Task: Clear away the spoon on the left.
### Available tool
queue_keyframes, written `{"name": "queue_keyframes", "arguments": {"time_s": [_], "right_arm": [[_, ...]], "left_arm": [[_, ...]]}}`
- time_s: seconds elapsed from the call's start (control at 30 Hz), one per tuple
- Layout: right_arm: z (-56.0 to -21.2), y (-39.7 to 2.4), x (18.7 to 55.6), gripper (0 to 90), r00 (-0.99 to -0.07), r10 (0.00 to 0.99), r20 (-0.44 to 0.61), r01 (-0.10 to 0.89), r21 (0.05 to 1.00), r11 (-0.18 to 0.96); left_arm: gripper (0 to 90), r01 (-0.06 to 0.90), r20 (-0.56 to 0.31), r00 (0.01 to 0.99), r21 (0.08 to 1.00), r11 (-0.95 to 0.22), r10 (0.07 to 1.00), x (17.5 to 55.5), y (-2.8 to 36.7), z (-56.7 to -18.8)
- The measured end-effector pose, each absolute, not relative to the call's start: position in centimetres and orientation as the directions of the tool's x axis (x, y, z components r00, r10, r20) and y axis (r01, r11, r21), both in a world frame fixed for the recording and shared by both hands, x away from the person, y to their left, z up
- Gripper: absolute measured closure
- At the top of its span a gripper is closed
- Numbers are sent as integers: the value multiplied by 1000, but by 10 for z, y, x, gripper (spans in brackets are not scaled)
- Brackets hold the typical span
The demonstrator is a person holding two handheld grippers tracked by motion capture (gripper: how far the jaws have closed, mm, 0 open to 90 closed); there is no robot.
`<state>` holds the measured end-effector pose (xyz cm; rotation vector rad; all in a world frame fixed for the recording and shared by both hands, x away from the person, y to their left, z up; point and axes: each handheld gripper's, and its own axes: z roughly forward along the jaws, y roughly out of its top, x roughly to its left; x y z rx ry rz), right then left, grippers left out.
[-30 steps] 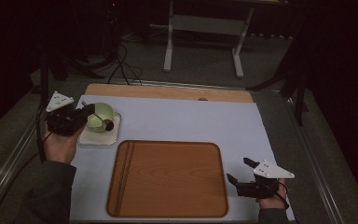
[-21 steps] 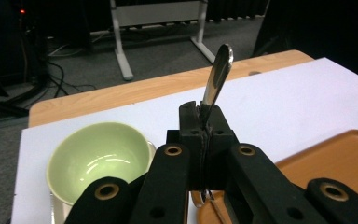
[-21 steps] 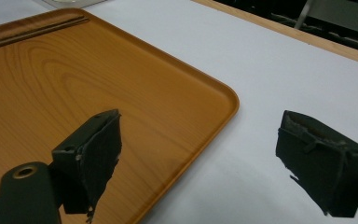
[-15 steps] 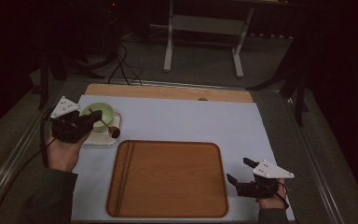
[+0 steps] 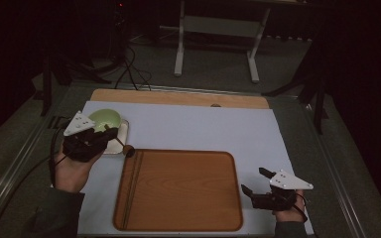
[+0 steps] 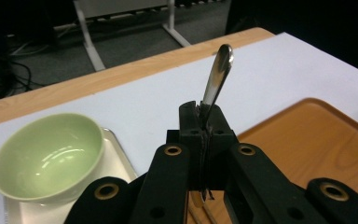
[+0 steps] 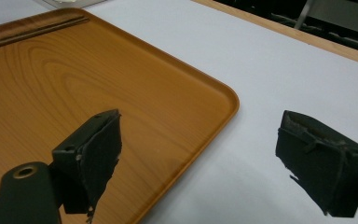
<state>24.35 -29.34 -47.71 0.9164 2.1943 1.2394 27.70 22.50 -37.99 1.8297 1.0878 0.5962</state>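
Left gripper (image 5: 110,140) clamps the spoon (image 6: 216,77) by its handle, bowl end toward 3 o'clock over the tray (image 5: 178,218) for set-down; right gripper (image 5: 255,183) idles open.

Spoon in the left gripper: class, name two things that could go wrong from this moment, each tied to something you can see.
1. The left gripper pinches the spoon by a thin part between narrow jaw tips; it could pivot or slip out.
2. The green bowl on its white tray sits right beside that gripper; a careless swing might knock it.
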Motion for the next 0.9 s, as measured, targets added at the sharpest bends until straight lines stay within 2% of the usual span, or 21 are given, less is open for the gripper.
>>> {"name": "queue_keyframes", "arguments": {"time_s": [0.3,0.73,0.9], "right_arm": [[-477,-294,243,138,-674,736,-63,325,870,372],[-477,-293,243,138,-675,735,-65,324,870,373],[-477,-293,243,138,-675,735,-65,323,869,374]], "left_arm": [[895,448,-41,561,855,-262,827,262,208,-387],[892,473,-47,596,827,-304,801,243,195,-397],[892,509,-81,608,803,-309,790,239,188,-409]]}}
